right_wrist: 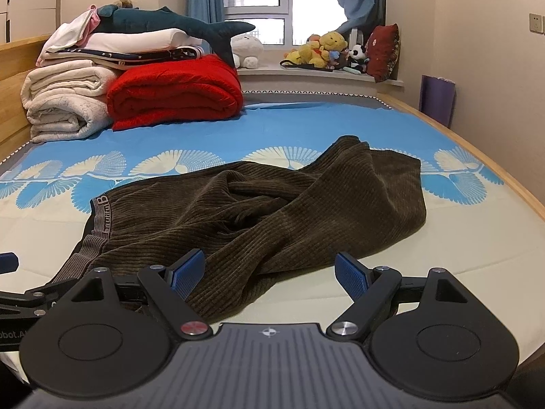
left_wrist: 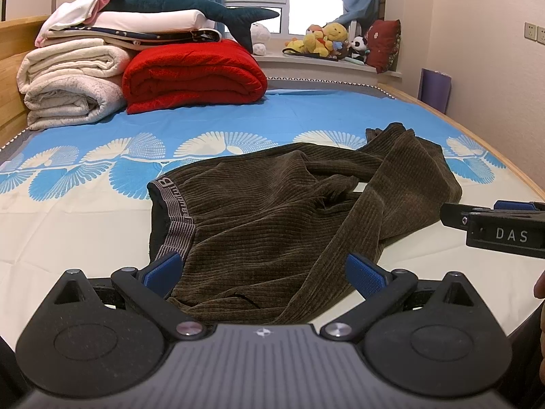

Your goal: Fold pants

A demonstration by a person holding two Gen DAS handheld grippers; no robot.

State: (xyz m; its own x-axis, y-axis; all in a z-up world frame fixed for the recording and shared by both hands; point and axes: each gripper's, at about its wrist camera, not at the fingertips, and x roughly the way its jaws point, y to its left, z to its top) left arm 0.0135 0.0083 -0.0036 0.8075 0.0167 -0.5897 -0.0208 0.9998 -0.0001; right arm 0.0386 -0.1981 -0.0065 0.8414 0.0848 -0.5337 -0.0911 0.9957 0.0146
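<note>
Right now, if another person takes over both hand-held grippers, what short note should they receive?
Left hand-held gripper: open, holding nothing, above the waistband side of the brown corduroy pants.
Right hand-held gripper: open, holding nothing, above the near leg.
Pants: crumpled on the blue and cream patterned bed sheet, legs crossed and bunched on the right side.
Done: no fold visible.
Left: spread the pants flat, then fold them.

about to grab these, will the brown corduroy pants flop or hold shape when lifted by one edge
Likely floppy: the pants already lie crumpled in soft folds. Probably heavyish, since the ribbed cloth looks thick. The waistband may stretch when pulled.
</note>
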